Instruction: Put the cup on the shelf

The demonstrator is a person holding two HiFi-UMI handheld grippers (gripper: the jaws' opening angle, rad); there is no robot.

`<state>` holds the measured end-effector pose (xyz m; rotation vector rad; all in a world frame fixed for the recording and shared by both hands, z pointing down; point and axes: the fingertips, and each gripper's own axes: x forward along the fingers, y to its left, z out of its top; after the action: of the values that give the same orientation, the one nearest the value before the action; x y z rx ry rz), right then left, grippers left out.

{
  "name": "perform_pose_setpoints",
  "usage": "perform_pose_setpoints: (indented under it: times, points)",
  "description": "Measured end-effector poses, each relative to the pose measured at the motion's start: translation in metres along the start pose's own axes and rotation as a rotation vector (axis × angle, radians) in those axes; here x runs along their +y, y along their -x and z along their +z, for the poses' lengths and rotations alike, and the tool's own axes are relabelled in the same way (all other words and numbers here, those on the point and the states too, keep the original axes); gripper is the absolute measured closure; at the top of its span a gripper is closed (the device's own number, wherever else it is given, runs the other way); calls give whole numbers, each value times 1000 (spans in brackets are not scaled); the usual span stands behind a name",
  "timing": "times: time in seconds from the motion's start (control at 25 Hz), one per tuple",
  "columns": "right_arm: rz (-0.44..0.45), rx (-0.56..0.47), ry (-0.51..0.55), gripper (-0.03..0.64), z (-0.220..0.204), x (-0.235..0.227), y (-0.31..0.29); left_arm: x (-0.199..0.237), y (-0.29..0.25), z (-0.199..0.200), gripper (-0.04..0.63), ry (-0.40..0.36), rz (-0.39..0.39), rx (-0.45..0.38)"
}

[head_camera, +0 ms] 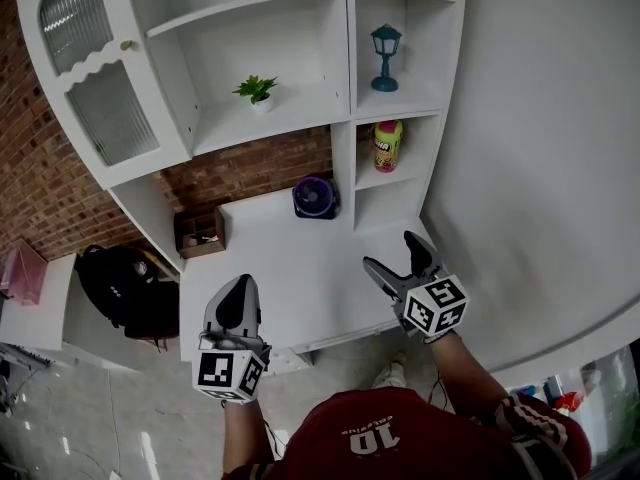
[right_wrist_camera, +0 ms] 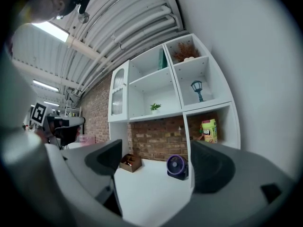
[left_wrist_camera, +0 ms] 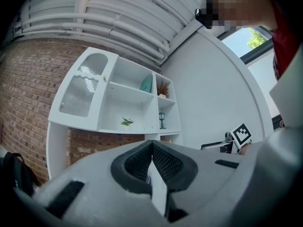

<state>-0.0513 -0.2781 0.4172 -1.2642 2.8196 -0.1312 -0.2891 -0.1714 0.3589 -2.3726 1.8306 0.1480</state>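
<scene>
1. While the left gripper [head_camera: 238, 290] is hanging closed and empty, the right gripper [head_camera: 392, 251] is gaping wide, holding nothing.
2. The fan [head_camera: 314, 197] is sitting near its path; a low reach is risking a knock.
3. The cup [head_camera: 387, 145] is standing in the lower-right compartment of the shelf [head_camera: 343, 88], easily toppled.

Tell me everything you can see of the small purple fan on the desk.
The fan is small and round, with a purple housing that looks like plastic and a grille over a darker centre. It stands upright, its face turned toward the front of the white desk on which it rests. It sits at the back of the desk, before the brick wall and close beside the shelf unit's upright. Whether it touches that upright, or whether it is running, cannot be told.
</scene>
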Motion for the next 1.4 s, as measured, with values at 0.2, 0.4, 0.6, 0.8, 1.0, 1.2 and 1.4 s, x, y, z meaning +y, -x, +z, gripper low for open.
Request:
perform_pose_setpoints:
  times: [0.2,0.4,0.6,0.8,1.0,1.2,1.4]
  points:
    - [-17,-21,22,178,18,9,9,-3,0,5,596,6,-15,-24]
    - [-25,-40,36,181,36,14,16,-9,-3,13,595,-4,-29,-40]
    - [-13,-55,44,193,49,20,22,-15,-8,15,595,-11,-41,-49]
    - [10,-57,66,211,56,30,22,-14,-7,14,595,5,-38,-54]
    - [32,-60,70,232,60,35,20,-13,-5,17,595,3,-28,-61]
    - [27,-72,76,258,65,34,22,-10,-3,18,595,4,-15,-60]
    - [19,-73,78,296,65,31,23,-9,-2,16,595,9,-13,-58]
